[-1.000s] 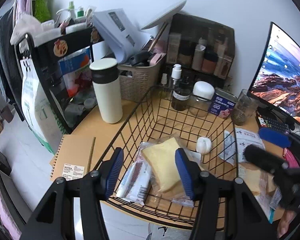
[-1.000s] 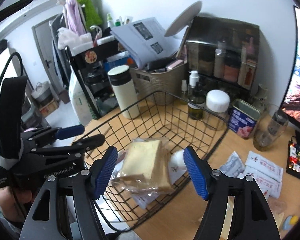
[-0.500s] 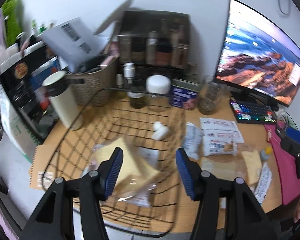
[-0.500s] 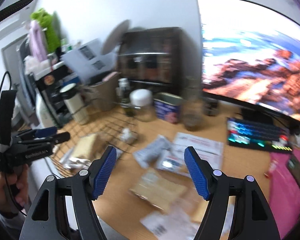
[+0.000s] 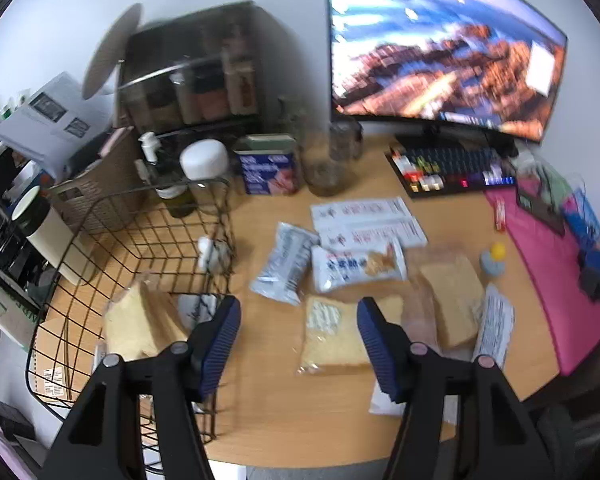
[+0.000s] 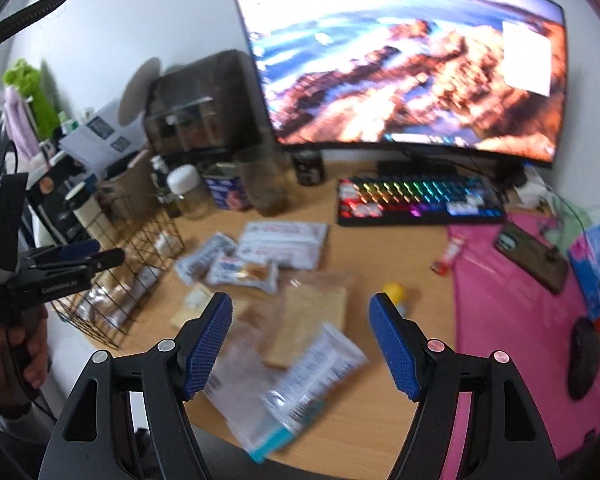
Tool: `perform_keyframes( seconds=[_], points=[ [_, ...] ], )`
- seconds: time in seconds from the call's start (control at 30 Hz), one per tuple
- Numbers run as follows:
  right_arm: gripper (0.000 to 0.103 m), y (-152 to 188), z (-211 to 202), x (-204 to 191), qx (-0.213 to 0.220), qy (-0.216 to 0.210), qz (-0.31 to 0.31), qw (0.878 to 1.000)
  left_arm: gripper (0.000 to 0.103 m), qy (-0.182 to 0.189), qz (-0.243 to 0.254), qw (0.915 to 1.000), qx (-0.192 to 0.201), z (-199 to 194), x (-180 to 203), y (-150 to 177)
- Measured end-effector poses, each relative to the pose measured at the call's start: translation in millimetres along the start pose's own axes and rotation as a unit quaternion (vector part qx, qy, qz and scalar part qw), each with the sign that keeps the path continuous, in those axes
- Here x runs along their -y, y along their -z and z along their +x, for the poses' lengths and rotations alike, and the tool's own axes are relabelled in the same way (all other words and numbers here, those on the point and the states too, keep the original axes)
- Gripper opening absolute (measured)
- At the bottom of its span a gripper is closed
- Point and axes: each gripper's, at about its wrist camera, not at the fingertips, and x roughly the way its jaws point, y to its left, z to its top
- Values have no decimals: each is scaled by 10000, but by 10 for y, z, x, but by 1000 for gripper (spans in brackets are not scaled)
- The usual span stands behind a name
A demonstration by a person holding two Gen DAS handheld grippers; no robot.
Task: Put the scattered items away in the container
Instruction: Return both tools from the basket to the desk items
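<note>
Wooden desk [image 5: 284, 400] carries scattered bagged bread slices [image 5: 332, 332] beside black wire basket [image 5: 100, 236]. Left gripper [image 5: 296, 340] just widened, empty; right gripper [image 6: 300, 344] released, empty.

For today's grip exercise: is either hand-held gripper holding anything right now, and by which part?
Nothing is held. The left hand-held gripper and right hand-held gripper both stand open above the desk, nothing between their pads.

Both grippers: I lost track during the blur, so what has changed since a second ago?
Both have swung from over the wire basket to the packets on the desk. The left gripper, its jaws just opening wider, frames a bagged bread slice; the right gripper hangs open. Neither holds anything. The bread in the basket stayed put.
</note>
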Motion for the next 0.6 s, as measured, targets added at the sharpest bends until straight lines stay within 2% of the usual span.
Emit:
perform_keyframes(
  seconds=[0.2, 0.6],
  points=[
    [72, 161, -89, 289, 35, -33, 362, 9993, 67, -7, 133, 9999, -103, 38, 165, 59],
    [72, 205, -67, 326, -28, -10, 397, 9992, 67, 108, 334, 9990, -269, 211, 272, 23]
  ],
)
